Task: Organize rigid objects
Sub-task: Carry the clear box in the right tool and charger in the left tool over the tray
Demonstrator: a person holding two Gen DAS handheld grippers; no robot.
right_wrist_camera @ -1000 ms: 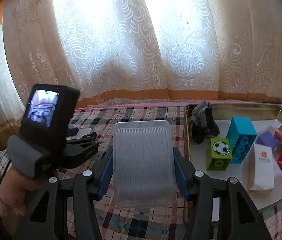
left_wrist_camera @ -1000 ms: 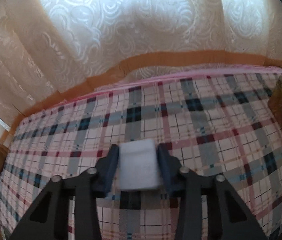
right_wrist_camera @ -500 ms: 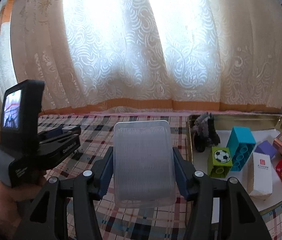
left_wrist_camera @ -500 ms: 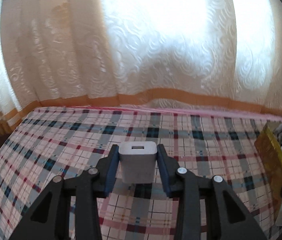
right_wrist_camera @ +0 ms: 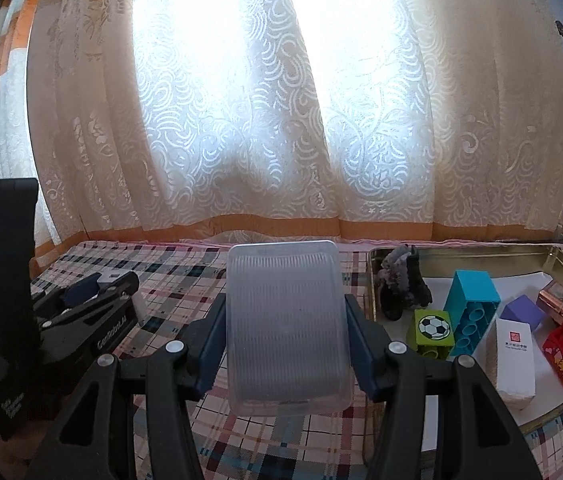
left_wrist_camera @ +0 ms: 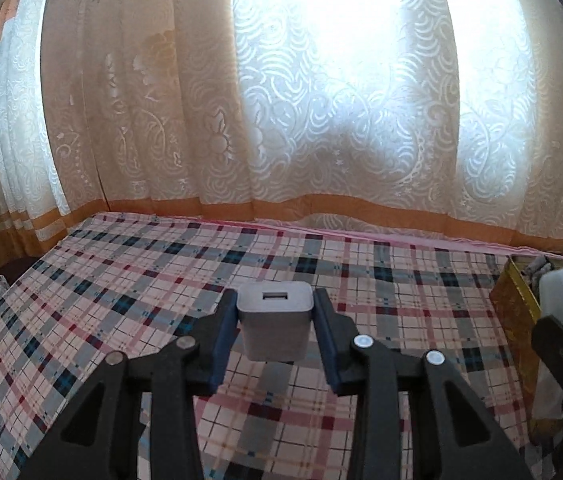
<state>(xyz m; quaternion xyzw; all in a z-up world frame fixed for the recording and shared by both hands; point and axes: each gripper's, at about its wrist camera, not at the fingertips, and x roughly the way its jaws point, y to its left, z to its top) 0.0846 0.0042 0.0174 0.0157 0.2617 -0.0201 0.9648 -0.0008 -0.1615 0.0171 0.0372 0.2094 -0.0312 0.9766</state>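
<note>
You are in the carrying step. Your left claw (left_wrist_camera: 275, 322) grips the white charger (left_wrist_camera: 275, 320) above the plaid table (left_wrist_camera: 121, 280); your right claw (right_wrist_camera: 285, 332) clamps the clear plastic case (right_wrist_camera: 287, 324). Next, bring both into the gold tray (right_wrist_camera: 561, 256), I think.

We see strong daylight pouring through the lace curtain (right_wrist_camera: 281, 120) in the upper centre of both views, blown out to pure white there. The plaid bedcover (left_wrist_camera: 161, 280) below sits dimmer yet sharp. The black frames at the bottom are near-silhouettes. Fisheye bending curves the edges, and dark vignetting fills the corners.
</note>
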